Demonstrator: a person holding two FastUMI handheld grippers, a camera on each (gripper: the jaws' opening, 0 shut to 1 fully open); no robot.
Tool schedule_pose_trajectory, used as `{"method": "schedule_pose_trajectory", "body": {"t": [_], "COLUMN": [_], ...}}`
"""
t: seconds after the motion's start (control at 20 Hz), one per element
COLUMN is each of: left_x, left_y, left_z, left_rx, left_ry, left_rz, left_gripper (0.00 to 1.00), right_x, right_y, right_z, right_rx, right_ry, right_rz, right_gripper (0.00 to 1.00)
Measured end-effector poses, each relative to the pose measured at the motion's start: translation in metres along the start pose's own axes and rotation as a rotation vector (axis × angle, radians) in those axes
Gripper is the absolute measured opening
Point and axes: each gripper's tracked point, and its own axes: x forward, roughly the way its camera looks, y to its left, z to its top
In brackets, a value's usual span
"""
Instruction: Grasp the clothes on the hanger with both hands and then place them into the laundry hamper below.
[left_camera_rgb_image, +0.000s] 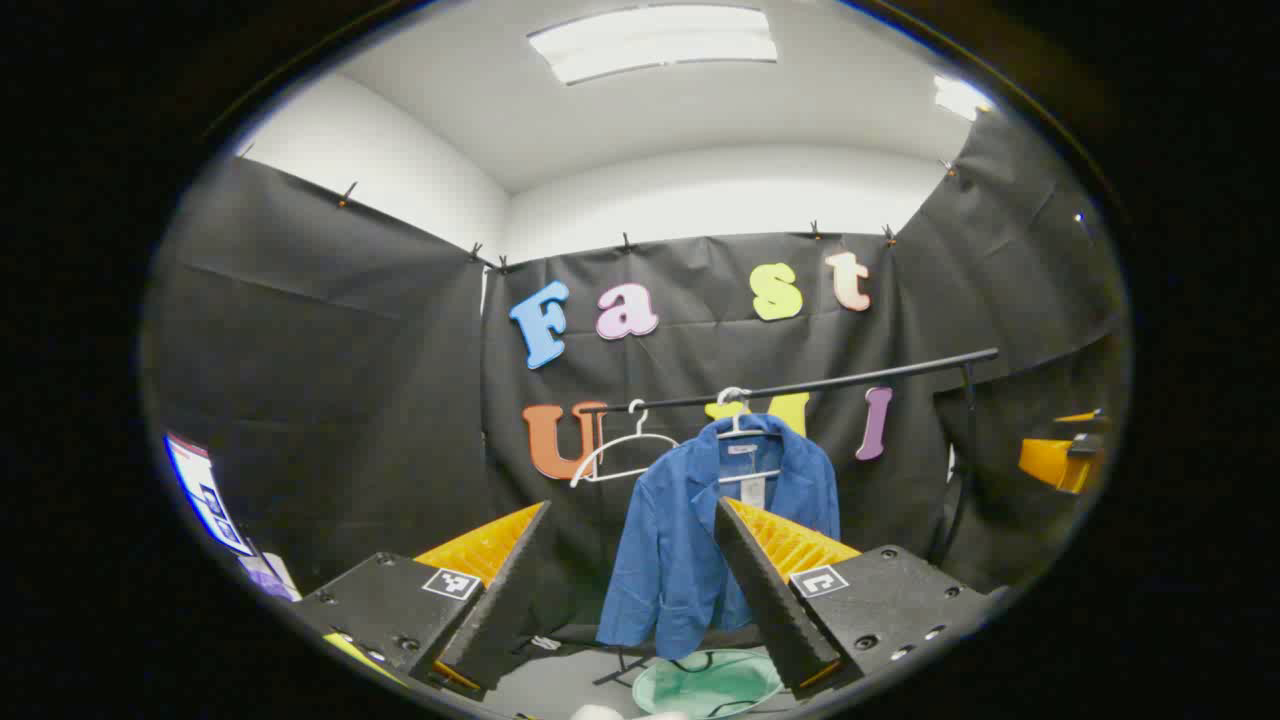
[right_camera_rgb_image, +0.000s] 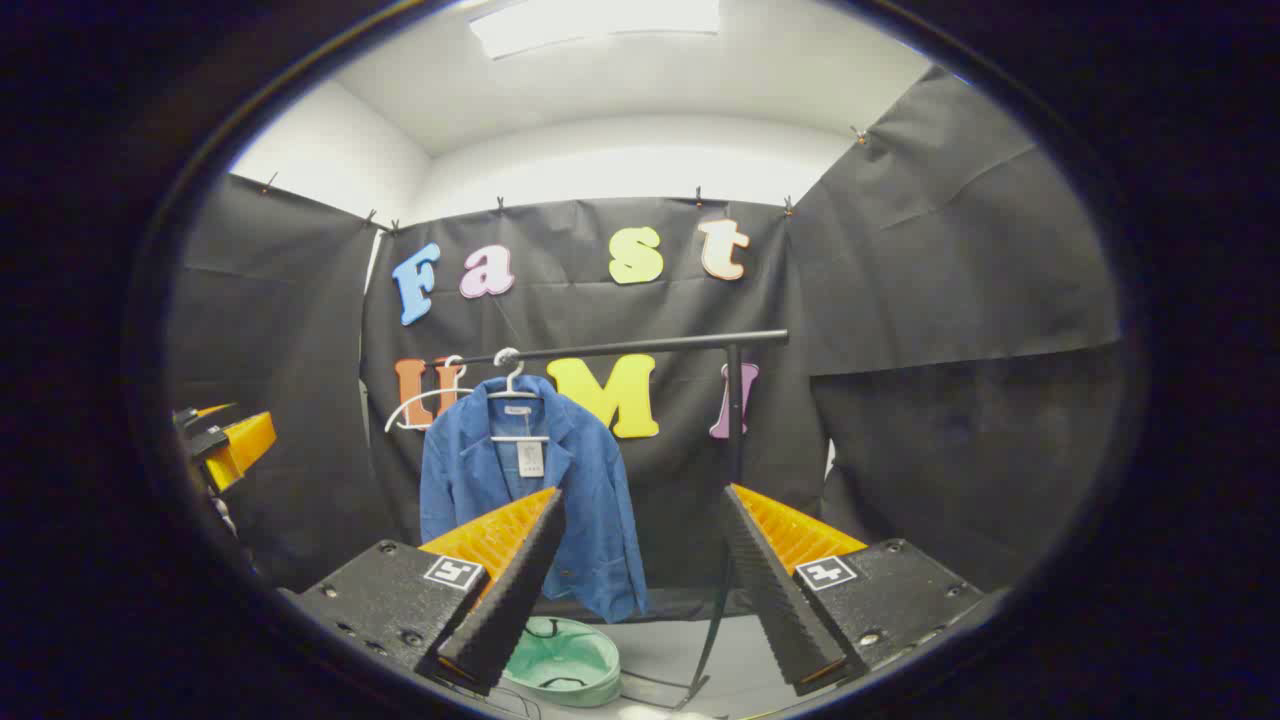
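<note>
1. In the left gripper view the left gripper (left_camera_rgb_image: 635, 590) has its fingers spread wide with nothing between them; it is held well back from the rack, touching nothing.
2. In the right gripper view the right gripper (right_camera_rgb_image: 640, 585) is likewise spread wide and holds nothing; it too stands well apart from the clothing.
3. A blue jacket (left_camera_rgb_image: 690, 540) hangs on a white hanger (left_camera_rgb_image: 742, 425) from a black rail (left_camera_rgb_image: 800, 385); in the right gripper view the same jacket (right_camera_rgb_image: 520, 490) hangs toward the left end of the rail (right_camera_rgb_image: 620, 348).
4. An empty white hanger (left_camera_rgb_image: 620, 450) hangs just beside the jacket on the same rail.
5. A pale green laundry hamper (left_camera_rgb_image: 705, 685) sits on the floor below the jacket; its rim (right_camera_rgb_image: 560, 660) faces up.
</note>
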Motion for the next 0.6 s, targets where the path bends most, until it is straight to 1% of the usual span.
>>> {"method": "schedule_pose_trajectory", "body": {"t": [0.1,0.15,0.3,0.4,0.6], "left_x": [-0.002,-0.001,-0.004,-0.005,-0.011], "left_y": [0.01,0.013,0.019,0.022,0.028], "left_z": [0.005,0.007,0.008,0.009,0.003], "left_rx": [0.016,0.015,-0.008,-0.022,0.004], "left_ry": [-0.008,-0.012,-0.009,-0.012,-0.003], "left_rz": [0.003,-0.003,-0.009,-0.017,-0.019], "left_gripper": [0.99,0.99,0.99,0.98,0.98], "right_x": [-0.004,-0.004,-0.007,-0.012,-0.019], "right_y": [0.007,0.015,0.02,0.023,0.026], "right_z": [-0.003,-0.002,-0.003,-0.002,-0.002], "right_rx": [0.011,0.006,-0.027,-0.026,-0.031], "right_ry": [0.007,0.006,0.004,0.001,0.009], "right_rz": [0.004,0.011,-0.008,-0.014,-0.025], "right_gripper": [0.98,1.0,0.99,0.98,0.99]}}
